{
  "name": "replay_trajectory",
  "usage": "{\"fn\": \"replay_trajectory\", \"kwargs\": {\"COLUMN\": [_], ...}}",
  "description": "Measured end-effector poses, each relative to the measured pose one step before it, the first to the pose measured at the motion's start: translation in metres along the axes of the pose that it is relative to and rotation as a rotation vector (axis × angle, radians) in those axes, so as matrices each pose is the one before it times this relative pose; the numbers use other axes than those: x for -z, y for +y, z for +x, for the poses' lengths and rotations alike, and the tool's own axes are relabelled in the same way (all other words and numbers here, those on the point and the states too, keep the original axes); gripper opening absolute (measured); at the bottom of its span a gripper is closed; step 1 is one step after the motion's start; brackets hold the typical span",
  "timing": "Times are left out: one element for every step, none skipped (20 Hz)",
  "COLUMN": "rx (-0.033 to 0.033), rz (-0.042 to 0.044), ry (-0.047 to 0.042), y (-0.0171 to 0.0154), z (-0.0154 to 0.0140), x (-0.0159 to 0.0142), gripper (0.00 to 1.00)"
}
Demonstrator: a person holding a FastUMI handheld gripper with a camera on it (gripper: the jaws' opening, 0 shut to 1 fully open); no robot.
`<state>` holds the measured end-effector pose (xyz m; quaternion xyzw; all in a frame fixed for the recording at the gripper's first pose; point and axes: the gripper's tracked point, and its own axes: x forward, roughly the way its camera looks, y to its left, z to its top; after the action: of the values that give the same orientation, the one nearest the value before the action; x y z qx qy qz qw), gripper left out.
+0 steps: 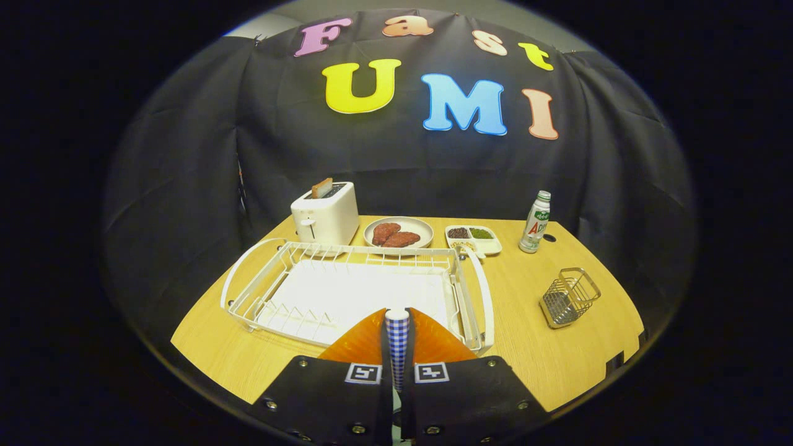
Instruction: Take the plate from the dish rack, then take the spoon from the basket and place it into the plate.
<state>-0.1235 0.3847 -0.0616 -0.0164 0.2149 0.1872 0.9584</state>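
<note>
My gripper (pixel 397 375) is shut on a spoon (pixel 397 337) with a blue-and-white checked handle, which stands upright between the fingers. Right behind and below the spoon is the orange plate (pixel 362 347), showing on both sides of the handle and partly hidden by the fingers. The plate overlaps the near rim of the white dish rack (pixel 484 297); I cannot tell whether it touches the rack. The rack has nothing in it. The wire basket (pixel 569 298) stands to the right on the table, with no spoon in it.
Beyond the rack stand a white toaster (pixel 325 215) with a slice of bread, a round plate (pixel 427 228) with two pieces of meat, a small divided tray (pixel 489 246) and a bottle (pixel 536 223). The wooden table (pixel 533 353) ends close beneath the fingers.
</note>
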Motion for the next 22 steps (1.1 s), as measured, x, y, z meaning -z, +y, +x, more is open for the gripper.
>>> {"fn": "replay_trajectory", "kwargs": {"rx": [-0.00929, -0.00818, -0.00747, -0.00362, -0.00476, -0.00066, -0.00135, -0.00232, 0.00152, 0.00210, -0.00207, -0.00406, 0.00048, 0.00375, -0.00197, -0.00350, -0.00450, -0.00099, -0.00019, -0.00079, 0.00078, 0.00151], "rz": [-0.00366, -0.00517, -0.00484, -0.00450, -0.00113, 0.00040, -0.00008, 0.00205, 0.00080, 0.00092, 0.00302, 0.00367, 0.00221, 0.00115, 0.00267, 0.00143, -0.00134, -0.00297, -0.00313, -0.00106, 0.00200, 0.00379], "ry": [0.01055, 0.00943, 0.00860, 0.00622, 0.00381, 0.00299, 0.00583, 0.00719, 0.00589, 0.00359, -0.00046, 0.00065, -0.00304, -0.00231, -0.00341, -0.00159, 0.00020, 0.00176, 0.00260, -0.00174, -0.00088, -0.00267], "y": [0.00149, 0.00148, 0.00070, 0.00057, -0.00014, -0.00079, 0.00012, 0.00015, -0.00014, 0.00018, -0.00060, 0.00048, 0.00006, -0.00100, 0.00025, 0.00045, 0.00100, -0.00095, -0.00011, -0.00062, -0.00105, -0.00130], "z": [0.00028, -0.00047, -0.00067, -0.00101, -0.00097, 0.00057, -0.00201, 0.00003, -0.00117, -0.00051, -0.00071, -0.00161, -0.00091, -0.00067, -0.00087, 0.00056, 0.00068, 0.00028, -0.00123, -0.00060, 0.00121, -0.00046], "x": [0.00632, 0.00516, 0.00506, 0.00345, 0.00181, 0.00118, 0.00286, 0.00249, 0.00224, 0.00132, 0.00003, -0.00005, -0.00111, -0.00190, -0.00168, -0.00213, 0.00016, -0.00039, 0.00001, -0.00121, -0.00027, -0.00117], "gripper": [0.05, 0.05, 0.05, 0.05, 0.08, 0.08, 0.09, 0.12, 0.11, 0.14, 0.14, 0.14, 0.14, 0.15, 0.15, 0.15, 0.15, 0.15, 0.15, 0.15, 0.15, 0.15]}}
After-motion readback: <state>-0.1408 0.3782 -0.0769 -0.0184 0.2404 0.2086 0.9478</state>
